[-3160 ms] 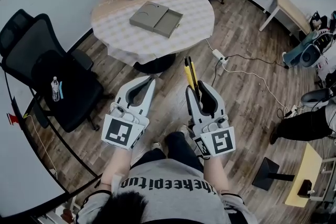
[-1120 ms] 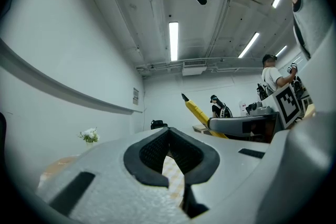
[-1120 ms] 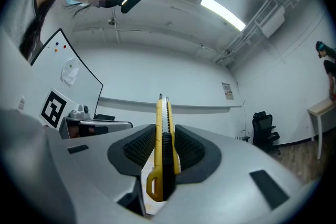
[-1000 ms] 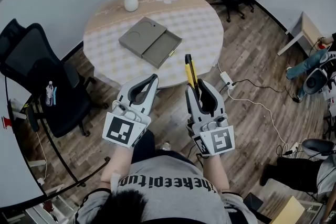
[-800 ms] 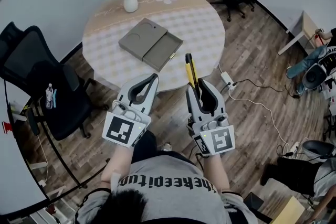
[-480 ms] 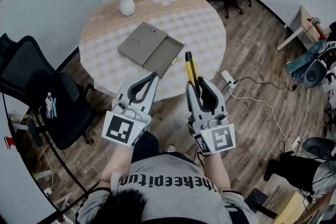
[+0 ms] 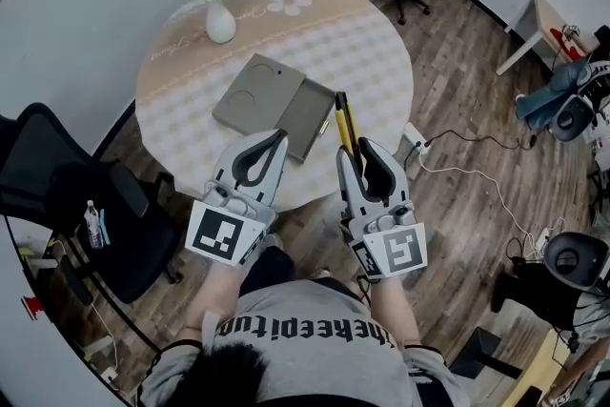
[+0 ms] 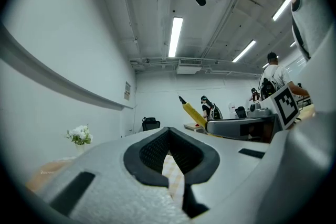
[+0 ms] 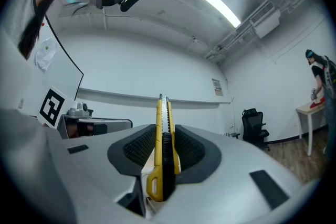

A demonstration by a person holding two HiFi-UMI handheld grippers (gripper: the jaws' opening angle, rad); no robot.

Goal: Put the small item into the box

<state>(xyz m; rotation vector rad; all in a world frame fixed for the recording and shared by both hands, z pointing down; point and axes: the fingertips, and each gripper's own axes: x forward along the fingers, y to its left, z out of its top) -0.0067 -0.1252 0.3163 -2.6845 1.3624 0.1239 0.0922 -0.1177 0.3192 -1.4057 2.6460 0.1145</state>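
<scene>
Room: office, round worktop (image 7: pixel 372 33) just ahead.
Box (image 7: pixel 262 91): lies open on the worktop; looks empty.
Knife (image 7: pixel 343 119): clamped in the right hand-held gripper (image 7: pixel 355 152), not yet in the box.
Left hand-held gripper (image 7: pixel 276 138): jaws together, empty.
Progress: grasp done; placing remains.

a round table (image 7: pixel 367 38) with a pale checked cloth stands on a wood-plank floor (image 7: pixel 477 110). a white vase (image 7: pixel 220 24) of white flowers stands upright near its far edge, beside a printed flower motif (image 7: pixel 285 2). a black office chair (image 7: pixel 105 205) stands left of the table, with a water bottle (image 7: pixel 92 226) on its seat. a white power strip (image 7: pixel 416 140) lies on the floor to the right.
</scene>
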